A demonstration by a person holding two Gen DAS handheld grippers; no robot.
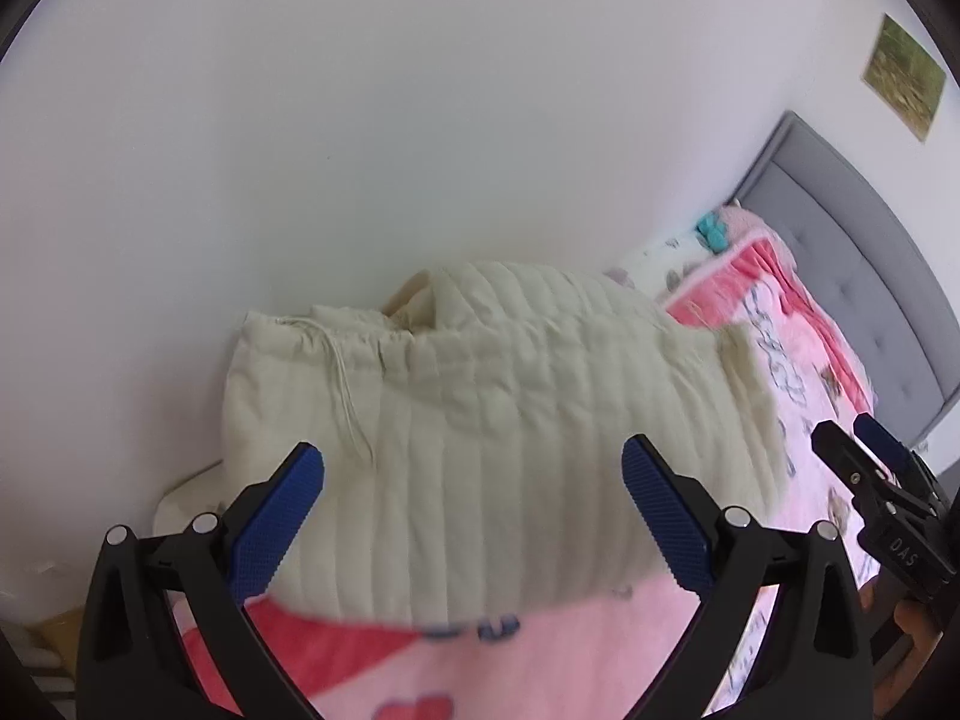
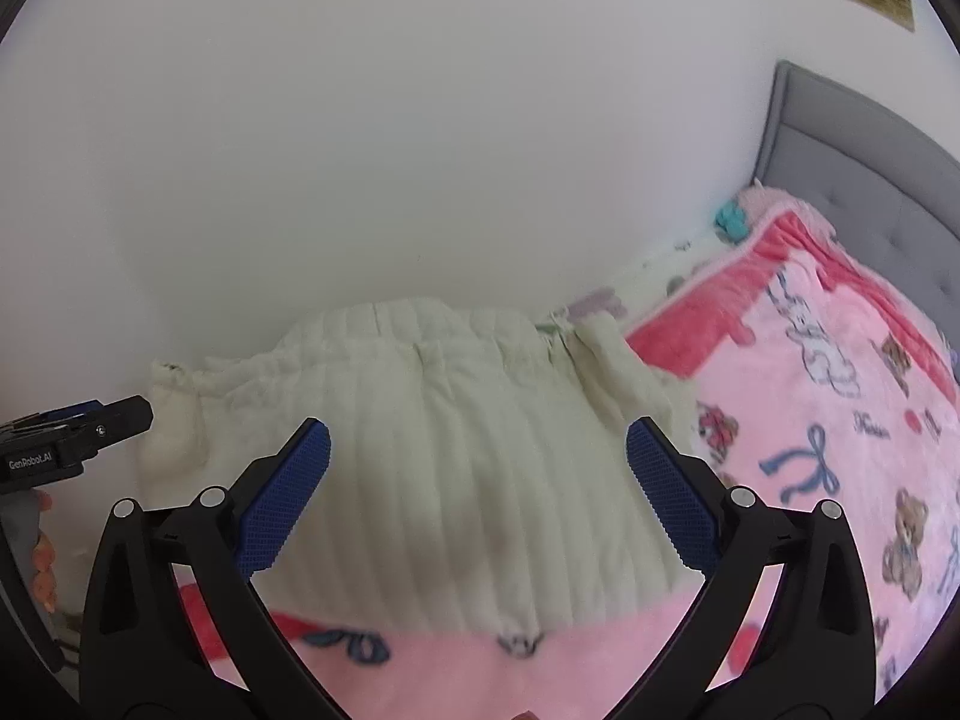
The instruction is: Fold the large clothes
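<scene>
From the left wrist view, the left hand-held gripper (image 1: 473, 480) is released, its 2 blue-padded fingers (image 1: 282, 516) spread wide with nothing between them. Just ahead of it lies the cream ribbed garment (image 1: 480, 420), folded into a thick bundle on the pink blanket (image 1: 540, 660) that covers the bed. A drawstring (image 1: 345, 384) hangs down the bundle's left part, below a gathered waistband at its far edge. The garment's far side sits close to the white wall (image 1: 360, 120). To the right, the right hand-held gripper (image 1: 858, 444) reaches in over the blanket, beside the garment's right edge; its tips look slightly parted from here. Beyond it stands the grey padded headboard (image 1: 840, 228), and a small picture (image 1: 906, 84) hangs on the wall above.

From the right wrist view, the right hand-held gripper (image 2: 478, 450) is plainly released too, both blue pads (image 2: 672, 498) standing far apart over the garment (image 2: 456, 468) and gripping nothing. The bundle lies straight ahead on the blanket (image 2: 810, 420), its gathered edge toward the wall (image 2: 420, 120). At the left edge, the left hand-held gripper (image 2: 129, 414) shows from the side, near the garment's left corner. The headboard (image 2: 870, 180) rises at the right, with a teal item (image 2: 732, 219) at the blanket's far corner.
</scene>
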